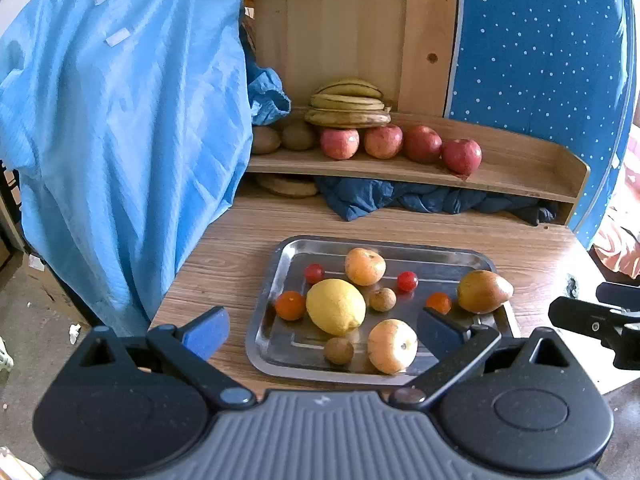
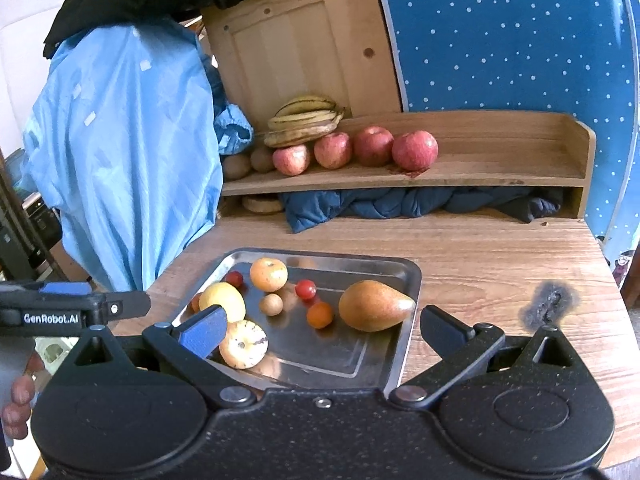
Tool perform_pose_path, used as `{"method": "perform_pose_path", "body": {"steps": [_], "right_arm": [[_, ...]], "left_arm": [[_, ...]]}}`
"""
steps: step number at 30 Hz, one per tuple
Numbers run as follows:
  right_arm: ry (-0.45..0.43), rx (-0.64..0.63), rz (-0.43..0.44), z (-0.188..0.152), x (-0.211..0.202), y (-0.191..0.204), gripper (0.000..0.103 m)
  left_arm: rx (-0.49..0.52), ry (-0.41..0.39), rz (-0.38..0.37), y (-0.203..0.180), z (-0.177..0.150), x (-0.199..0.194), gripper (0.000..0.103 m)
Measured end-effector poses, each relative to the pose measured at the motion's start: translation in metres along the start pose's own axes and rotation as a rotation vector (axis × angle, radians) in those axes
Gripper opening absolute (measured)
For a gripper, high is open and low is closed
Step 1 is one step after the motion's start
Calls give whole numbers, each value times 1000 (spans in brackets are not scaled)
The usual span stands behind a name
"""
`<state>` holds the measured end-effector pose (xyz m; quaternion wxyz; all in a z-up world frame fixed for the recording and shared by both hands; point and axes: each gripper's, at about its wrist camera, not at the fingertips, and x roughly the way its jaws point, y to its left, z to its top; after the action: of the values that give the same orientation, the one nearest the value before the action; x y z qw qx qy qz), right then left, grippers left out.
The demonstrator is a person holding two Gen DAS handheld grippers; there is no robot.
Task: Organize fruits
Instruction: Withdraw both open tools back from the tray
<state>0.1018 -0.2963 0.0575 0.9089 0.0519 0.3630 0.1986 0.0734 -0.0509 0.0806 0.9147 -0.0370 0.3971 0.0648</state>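
I see the metal tray (image 1: pixel 280 258) on the wood table (image 1: pixel 224 256), w/ the loose fruit in it. Taking the lemon (image 1: pixel 335 306) as my ref pt: an orange-ish round fruit (image 1: pixel 365 266) sits just behind it, a pale apple-like fruit (image 1: pixel 392 345) just in front-right, a small brown fruit (image 1: pixel 339 350) in front, another (image 1: pixel 382 299) to its right. Cherry tomatoes (image 1: pixel 314 273) are scattered around it; an orange one (image 1: pixel 290 305) touches or nearly touches its left side. The pear (image 1: pixel 483 291) lies well right of the lemon, by the tray's right rim.

Behind the lemon, on the shelf (image 1: pixel 520 160): four red apples (image 1: pixel 383 141) in a row, bananas (image 1: pixel 347 104) stacked, kiwis (image 1: pixel 298 135) left of the apples.

My left gripper (image 1: pixel 322 330) hangs above the tray's near edge, fingers spread wide, nothing held. Right gripper (image 2: pixel 320 330) likewise, spread apart and empty, over the tray's near-right part.
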Motion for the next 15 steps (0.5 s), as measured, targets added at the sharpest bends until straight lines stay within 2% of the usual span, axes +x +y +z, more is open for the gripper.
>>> {"method": "perform_pose_path", "body": {"steps": [15], "right_arm": [[-6, 23, -98, -19, -15, 31, 102]], "left_arm": [[-16, -82, -41, 27, -16, -15, 102]]}}
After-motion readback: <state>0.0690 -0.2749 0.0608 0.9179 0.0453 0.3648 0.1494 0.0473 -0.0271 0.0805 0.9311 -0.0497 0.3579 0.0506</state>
